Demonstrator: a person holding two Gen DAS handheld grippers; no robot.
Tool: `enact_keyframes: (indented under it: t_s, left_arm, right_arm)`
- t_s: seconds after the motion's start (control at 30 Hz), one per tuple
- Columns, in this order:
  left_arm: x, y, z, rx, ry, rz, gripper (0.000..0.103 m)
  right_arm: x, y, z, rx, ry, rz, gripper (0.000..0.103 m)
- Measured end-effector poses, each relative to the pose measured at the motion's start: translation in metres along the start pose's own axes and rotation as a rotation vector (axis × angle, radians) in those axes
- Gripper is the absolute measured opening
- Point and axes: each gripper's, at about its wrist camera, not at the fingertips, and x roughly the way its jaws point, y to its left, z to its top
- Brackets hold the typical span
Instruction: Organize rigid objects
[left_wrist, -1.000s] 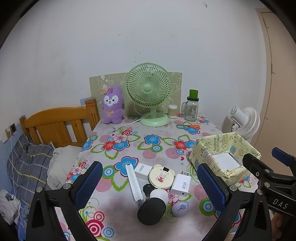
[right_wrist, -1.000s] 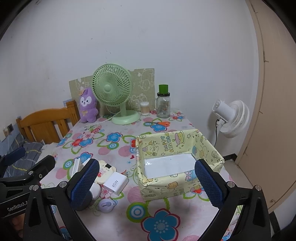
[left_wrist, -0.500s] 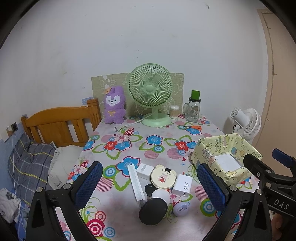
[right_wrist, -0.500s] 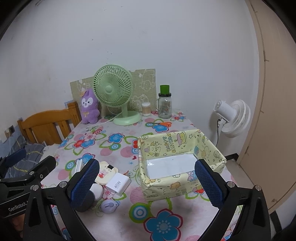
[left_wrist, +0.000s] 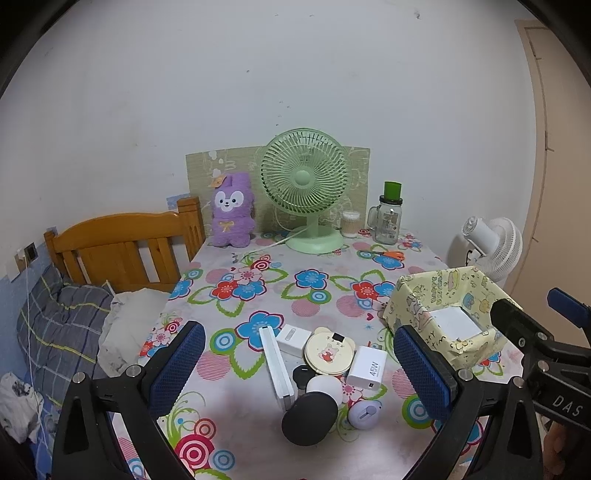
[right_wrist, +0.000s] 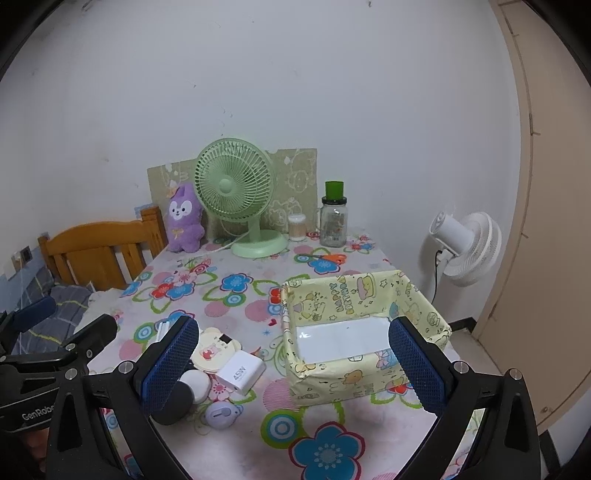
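While both grippers, left gripper (left_wrist: 299, 367) and right gripper (right_wrist: 293, 363), are held wide open and empty, the white 45W charger block (left_wrist: 367, 367), lower centre, should be pinched squarely, then lowered into the yellow cartoon-print paper box (right_wrist: 325, 295) at right.

dim even indoor light, soft shadows, strong fisheye curvature, dark vignetted corners, mild softness

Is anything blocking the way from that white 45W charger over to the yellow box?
Nothing visible does. The 45W charger lies just left of the yellow box, with only bare tablecloth between them. The box's near wall must be cleared.
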Motion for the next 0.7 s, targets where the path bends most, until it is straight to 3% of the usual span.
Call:
enact_keyframes:
  t_s: [0.7]
  left_arm:
    - [-0.0031, -0.0016, 0.0003, 0.010, 0.005, -0.005, 0.103]
  right_arm:
    - [-0.0005, -0.0041, 0.0005, 0.027, -0.009, -0.004, 0.103]
